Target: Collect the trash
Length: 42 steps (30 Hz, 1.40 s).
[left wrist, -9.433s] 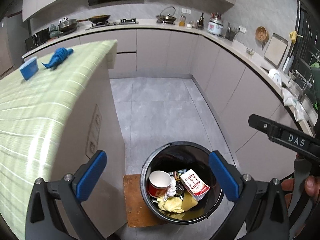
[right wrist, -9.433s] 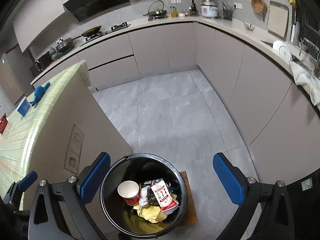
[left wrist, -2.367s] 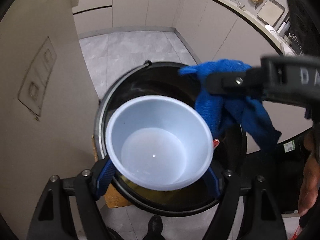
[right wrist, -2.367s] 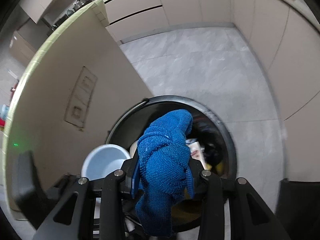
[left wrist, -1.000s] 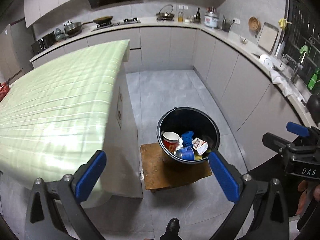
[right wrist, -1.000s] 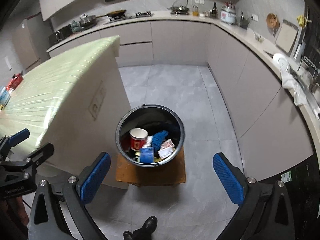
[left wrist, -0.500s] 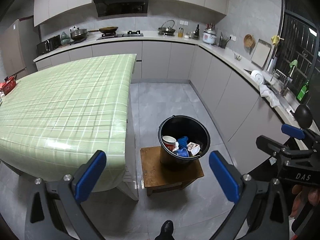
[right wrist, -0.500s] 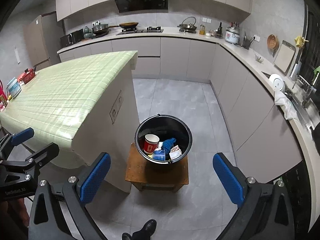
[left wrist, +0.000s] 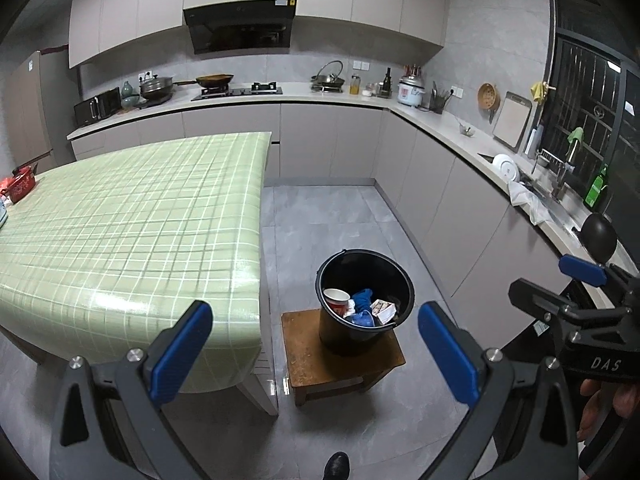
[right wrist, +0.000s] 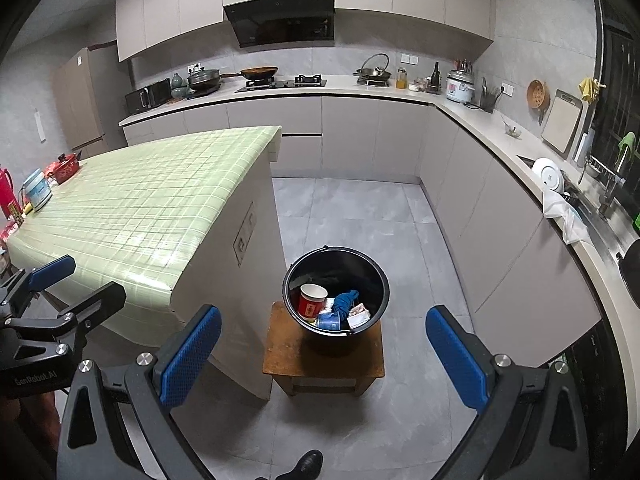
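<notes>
I hold my left gripper [left wrist: 310, 354] and right gripper [right wrist: 322, 358] well back, jaws wide open and empty, while the black bucket [right wrist: 295, 276] on a wooden stool [right wrist: 280, 354] holds the trash [right wrist: 346, 300] beside the bare green tabletop [right wrist: 132, 204], so collecting looks finished.

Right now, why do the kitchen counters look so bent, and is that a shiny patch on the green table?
Left wrist view: the fisheye lens bows the counter and darkens the corners; ceiling light glares off the near edge of the green checked tablecloth. Right wrist view: same curving, a softer sheen on the cloth, and the black bucket casts a shadow on the wooden stool. Both are sharp, with no motion blur.
</notes>
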Each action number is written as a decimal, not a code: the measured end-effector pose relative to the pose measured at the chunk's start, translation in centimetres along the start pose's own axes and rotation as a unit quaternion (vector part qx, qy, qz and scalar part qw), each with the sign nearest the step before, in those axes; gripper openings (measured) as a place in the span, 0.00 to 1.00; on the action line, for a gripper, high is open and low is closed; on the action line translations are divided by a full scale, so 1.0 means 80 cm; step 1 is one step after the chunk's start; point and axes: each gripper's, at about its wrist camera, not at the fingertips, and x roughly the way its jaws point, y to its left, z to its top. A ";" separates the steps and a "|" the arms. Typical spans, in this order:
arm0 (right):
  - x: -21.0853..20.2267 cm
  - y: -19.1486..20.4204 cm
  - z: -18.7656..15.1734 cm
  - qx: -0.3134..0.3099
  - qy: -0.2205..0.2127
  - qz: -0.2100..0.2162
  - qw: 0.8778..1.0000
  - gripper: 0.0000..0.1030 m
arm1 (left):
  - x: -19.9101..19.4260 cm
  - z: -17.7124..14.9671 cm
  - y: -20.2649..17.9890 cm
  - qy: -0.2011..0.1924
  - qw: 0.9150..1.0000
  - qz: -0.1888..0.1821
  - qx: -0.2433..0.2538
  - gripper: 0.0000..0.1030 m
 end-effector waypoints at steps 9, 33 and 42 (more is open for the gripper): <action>0.000 0.002 -0.002 0.002 0.000 0.001 1.000 1.00 | -0.003 0.000 0.000 -0.002 1.000 -0.002 0.001 1.00; -0.004 -0.003 -0.001 0.004 -0.004 0.006 1.000 1.00 | -0.007 0.006 -0.007 -0.006 1.000 0.000 0.005 1.00; -0.005 -0.007 0.002 0.004 -0.003 0.007 1.000 1.00 | -0.006 0.010 -0.008 -0.011 1.000 0.000 0.008 1.00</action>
